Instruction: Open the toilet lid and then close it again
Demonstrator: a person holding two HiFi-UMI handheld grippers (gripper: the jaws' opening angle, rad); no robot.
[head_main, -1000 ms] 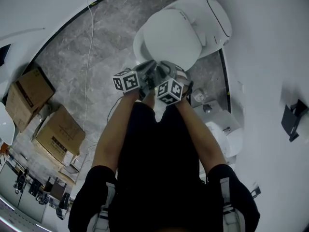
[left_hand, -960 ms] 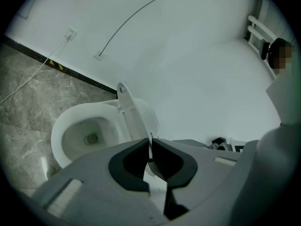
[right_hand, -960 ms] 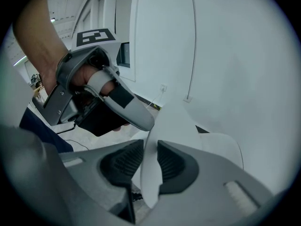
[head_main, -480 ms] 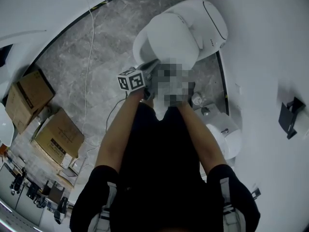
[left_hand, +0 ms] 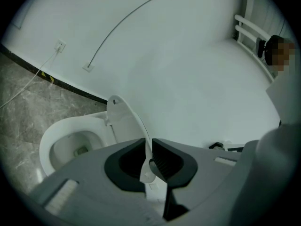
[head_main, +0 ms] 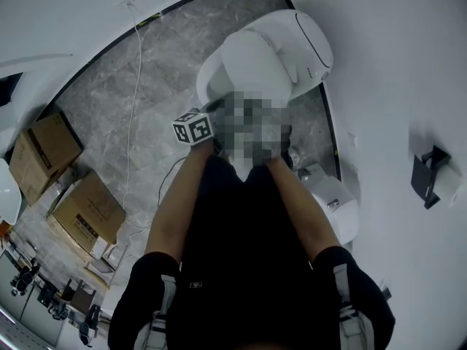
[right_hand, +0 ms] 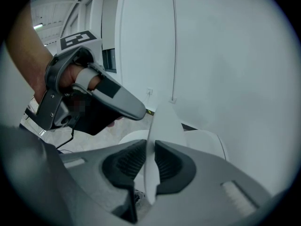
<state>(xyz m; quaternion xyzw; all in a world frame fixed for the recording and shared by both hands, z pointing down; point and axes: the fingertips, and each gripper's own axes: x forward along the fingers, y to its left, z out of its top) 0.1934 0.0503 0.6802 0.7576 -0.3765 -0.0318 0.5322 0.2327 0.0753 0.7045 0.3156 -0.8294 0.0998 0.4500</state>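
The lid [left_hand: 123, 119] stands half raised over the open bowl [left_hand: 70, 124], with both tools holding its front edge. The left tool [left_hand: 149, 160] is clamped tight on that edge. The right tool [right_hand: 150, 161] has just been closing around the lid, and its pads now seem to press on it, so the opening lift likely continues two-handed.

A box [head_main: 45, 148] and a second box [head_main: 89, 208] are sitting near each other on the grey marble floor [head_main: 102, 108]. A white cable [head_main: 139, 57] is trailing across the floor from a socket [left_hand: 59, 46]. A black holder [head_main: 427, 177] is hanging on the wall [head_main: 394, 71], and a rounded white thing [head_main: 332, 206] (what it is, I cannot tell) is standing below.
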